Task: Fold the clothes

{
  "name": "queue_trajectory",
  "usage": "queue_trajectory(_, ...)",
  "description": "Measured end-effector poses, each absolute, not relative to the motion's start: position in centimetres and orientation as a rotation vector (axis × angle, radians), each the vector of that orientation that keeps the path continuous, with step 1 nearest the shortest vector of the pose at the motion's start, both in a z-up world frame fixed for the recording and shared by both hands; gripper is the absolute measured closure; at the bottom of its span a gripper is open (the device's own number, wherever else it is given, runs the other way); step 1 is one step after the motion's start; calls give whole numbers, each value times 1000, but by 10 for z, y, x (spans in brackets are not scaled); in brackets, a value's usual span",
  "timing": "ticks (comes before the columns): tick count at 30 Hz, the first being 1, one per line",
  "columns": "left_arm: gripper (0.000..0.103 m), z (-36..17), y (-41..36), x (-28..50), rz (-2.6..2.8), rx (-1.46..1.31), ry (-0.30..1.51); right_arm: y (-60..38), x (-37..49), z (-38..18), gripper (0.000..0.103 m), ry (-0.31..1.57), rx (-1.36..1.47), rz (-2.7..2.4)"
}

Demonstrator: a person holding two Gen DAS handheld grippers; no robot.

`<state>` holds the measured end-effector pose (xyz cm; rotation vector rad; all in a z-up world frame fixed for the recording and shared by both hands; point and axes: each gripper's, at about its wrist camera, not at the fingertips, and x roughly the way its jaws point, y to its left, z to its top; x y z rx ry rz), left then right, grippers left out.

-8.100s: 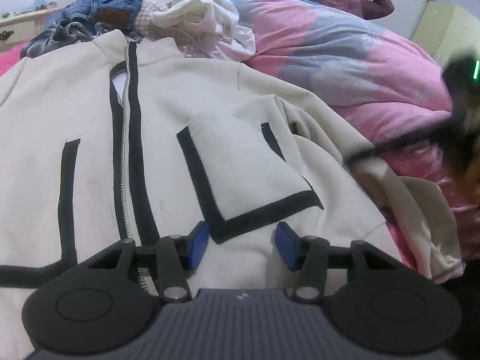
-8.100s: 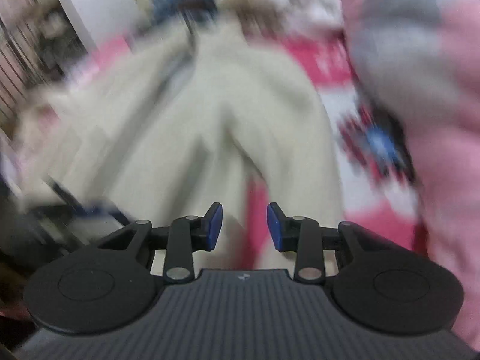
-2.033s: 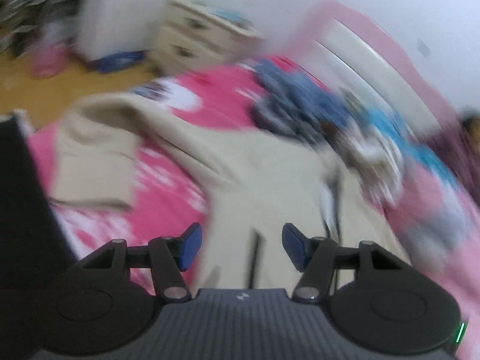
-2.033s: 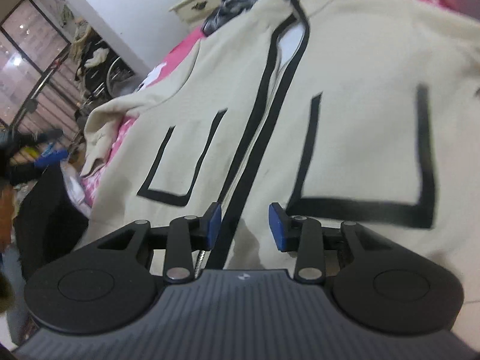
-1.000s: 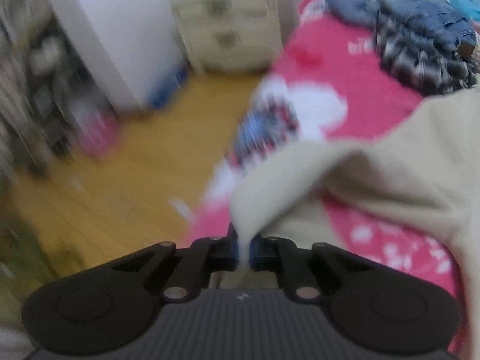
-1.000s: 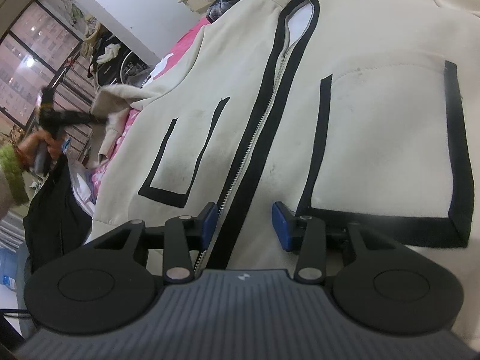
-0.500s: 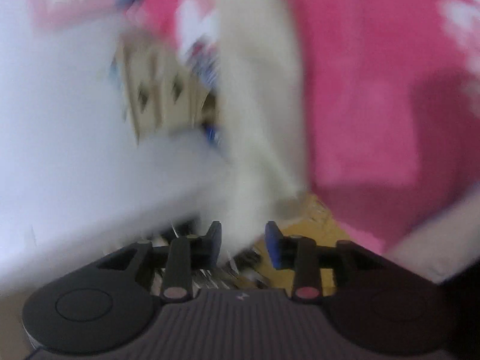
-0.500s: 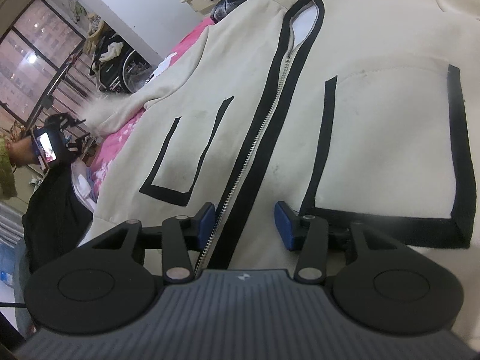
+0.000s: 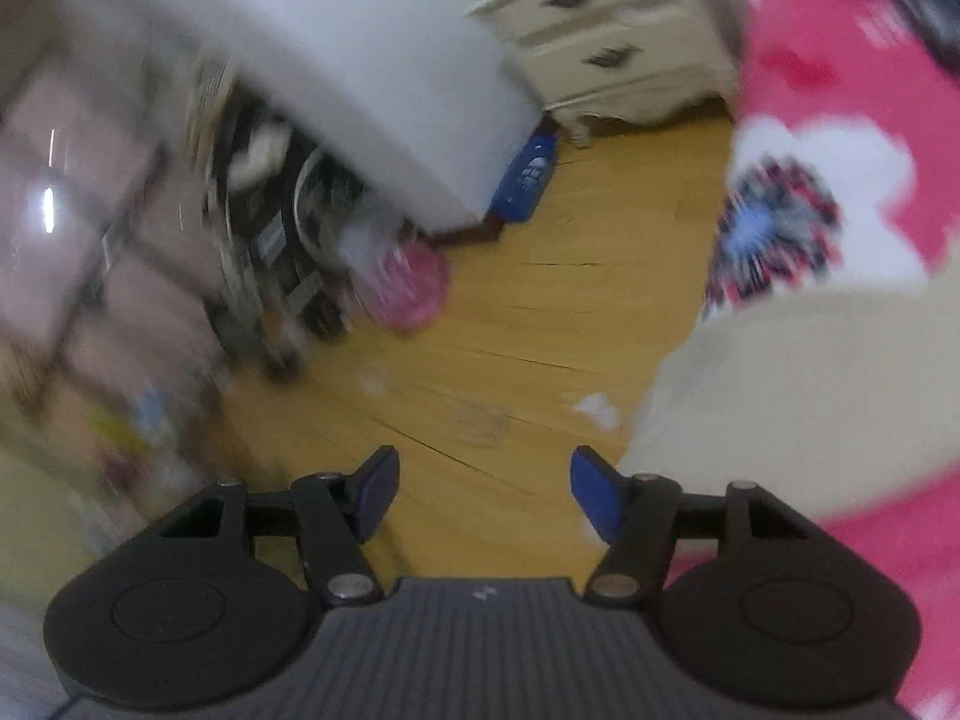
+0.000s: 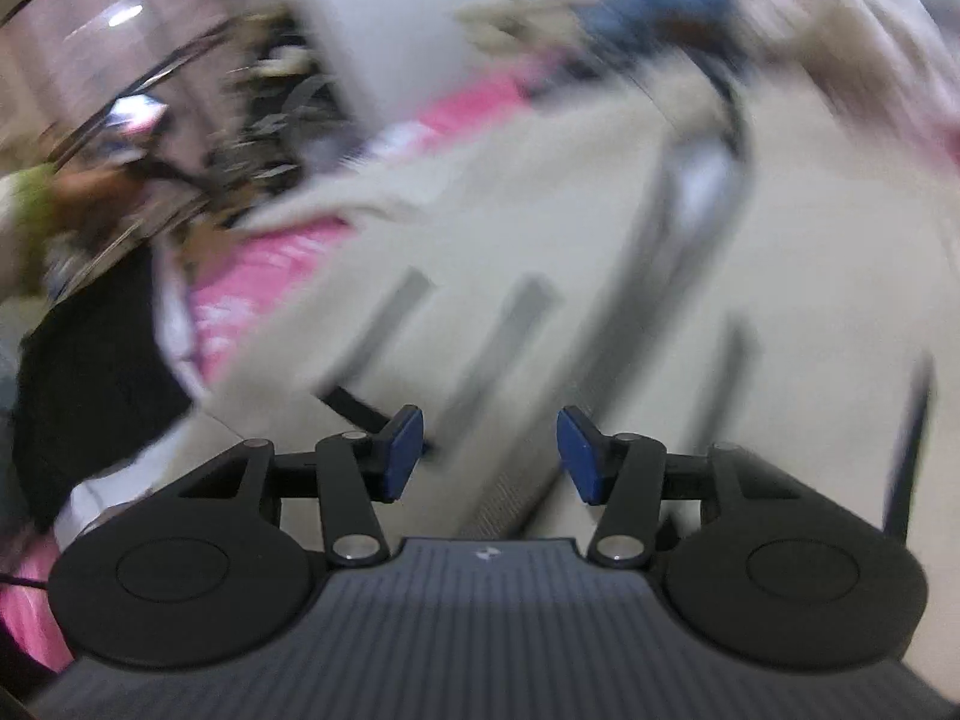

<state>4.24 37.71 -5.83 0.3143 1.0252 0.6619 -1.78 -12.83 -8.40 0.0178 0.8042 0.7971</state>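
Observation:
A cream jacket with black trim [image 10: 570,252] lies spread on a pink bed cover [image 10: 258,276]; the right wrist view is motion-blurred. My right gripper [image 10: 489,453] hovers open over the jacket's lower front near the zipper, holding nothing. In the left wrist view my left gripper [image 9: 483,492] is open and empty, pointing past the bed's edge at the wooden floor [image 9: 540,312]. The jacket's cream sleeve [image 9: 798,378] lies on the pink bed cover [image 9: 840,120] to the right of the left gripper's fingers.
A cream dresser [image 9: 606,54] stands against the wall beyond the floor. A blue bottle [image 9: 525,177] and a pink object [image 9: 411,291] lie on the floor by a white wall corner. Dark clutter [image 9: 270,228] fills the left. Blue clothes [image 10: 654,0] are piled at the bed's head.
My left gripper has let go of the sleeve, opened wide and swung out toward the floor. The right gripper has begun moving fast, blurring its view, and stays open.

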Motion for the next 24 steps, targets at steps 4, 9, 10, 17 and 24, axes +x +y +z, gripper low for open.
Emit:
queue_trajectory(4,38,-38,407,15,738,-11,873,-50,13,-54,54,629,-217,1032)
queue_trajectory(9,38,-24,434,-18,819,-294,717,94,59,-62,55,442,-512,1277)
queue_trajectory(10,38,-24,437,-21,817,-319,709,124,69,-68,56,424,-552,1313)
queue_trajectory(17,37,-35,437,-11,726,-208,667,294,127,-116,55,426,-768,1448)
queue_trajectory(24,37,-60,430,19,666,-33,638,340,135,-130,83,593,-821,1539)
